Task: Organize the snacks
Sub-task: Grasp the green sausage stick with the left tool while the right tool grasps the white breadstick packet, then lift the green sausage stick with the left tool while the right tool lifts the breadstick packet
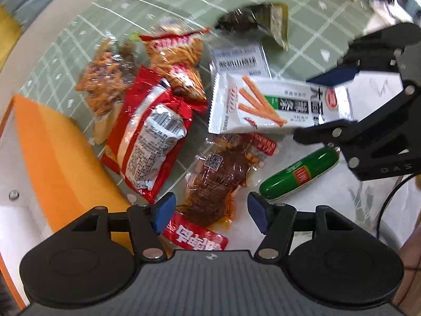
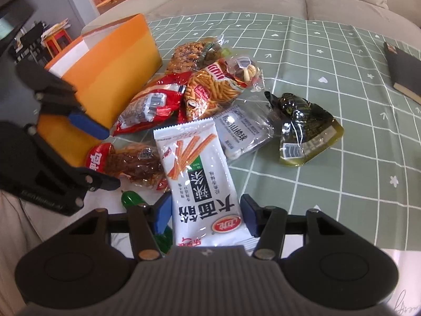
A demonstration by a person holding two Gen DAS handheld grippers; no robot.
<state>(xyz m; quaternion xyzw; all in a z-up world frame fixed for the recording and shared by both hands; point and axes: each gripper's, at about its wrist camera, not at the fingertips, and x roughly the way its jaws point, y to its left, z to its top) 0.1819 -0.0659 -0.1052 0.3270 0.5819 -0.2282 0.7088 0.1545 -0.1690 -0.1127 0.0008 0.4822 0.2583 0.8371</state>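
Nearest to us in the right wrist view, the right gripper (image 2: 204,217) has its blue-padded fingers (image 2: 248,214) set on either side of the white foil packet printed with orange sticks (image 2: 198,181), whose lower end lies between the jaws; whether the pads actually press it we cannot tell, since a sliver of gap shows on each side. The left gripper (image 1: 211,210) hangs with its jaws spread wide over the clear pouch of dark red spicy strips (image 1: 215,181), touching nothing (a red-labelled end of that wrapper peeks out below the left pad). Just to its right lies the green sausage-shaped stick with a red label (image 1: 298,175), on the white tabletop (image 1: 329,197). A little farther, the red crinkled bag with a white barcode panel (image 1: 151,134) leans against the orange and white box (image 1: 55,142), and the orange bag of thin fried sticks (image 1: 179,60) sits behind it, beside a clear bag of brown crunchy pieces (image 1: 105,79). Beyond the white packet rest a translucent white pouch with a barcode (image 2: 243,131) and a dark green vacuum pack (image 2: 302,123), both on the green checked tablecloth (image 2: 342,65), with a black notebook (image 2: 404,69) and a beige sofa (image 2: 263,0) farthest off.
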